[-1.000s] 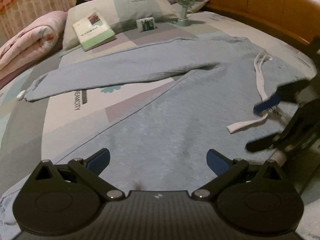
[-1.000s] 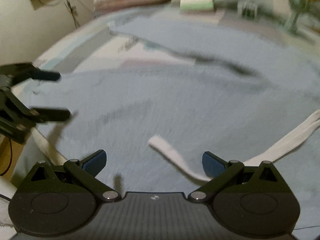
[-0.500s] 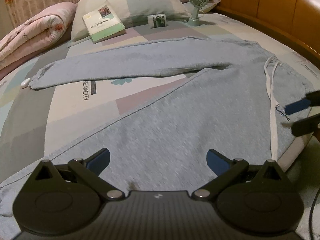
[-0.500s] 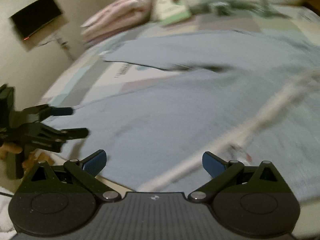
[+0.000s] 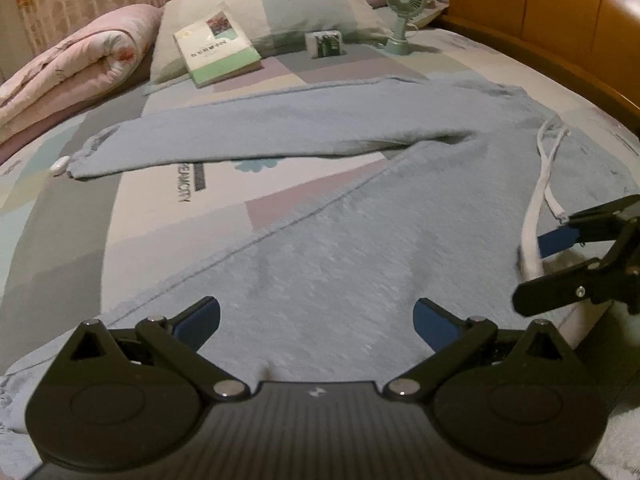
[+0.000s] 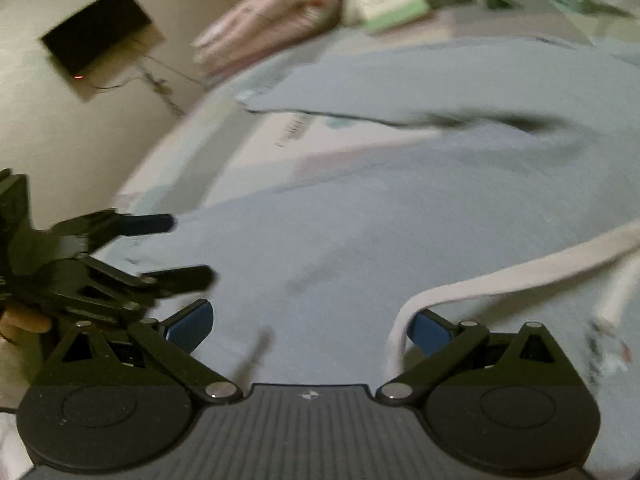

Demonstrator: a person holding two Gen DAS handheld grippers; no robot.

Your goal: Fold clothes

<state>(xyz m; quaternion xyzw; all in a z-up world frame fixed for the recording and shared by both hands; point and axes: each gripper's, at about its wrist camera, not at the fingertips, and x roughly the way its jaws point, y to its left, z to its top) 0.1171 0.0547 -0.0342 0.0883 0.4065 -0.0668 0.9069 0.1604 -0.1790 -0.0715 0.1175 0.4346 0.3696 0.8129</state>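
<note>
Patchwork bedsheet point(image 5: 72, 216) (wooden headboard point(image 5: 560, 12) behind)

Sweatpants point(image 5: 360, 240) on bed point(image 5: 80, 200), book point(image 5: 216, 56) behind

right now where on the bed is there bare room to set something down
Bare sheet shows in the wedge between the two legs of the grey sweatpants, and left of them. Crowded by the pillow: book, small box, fan, rolled quilt.
</note>
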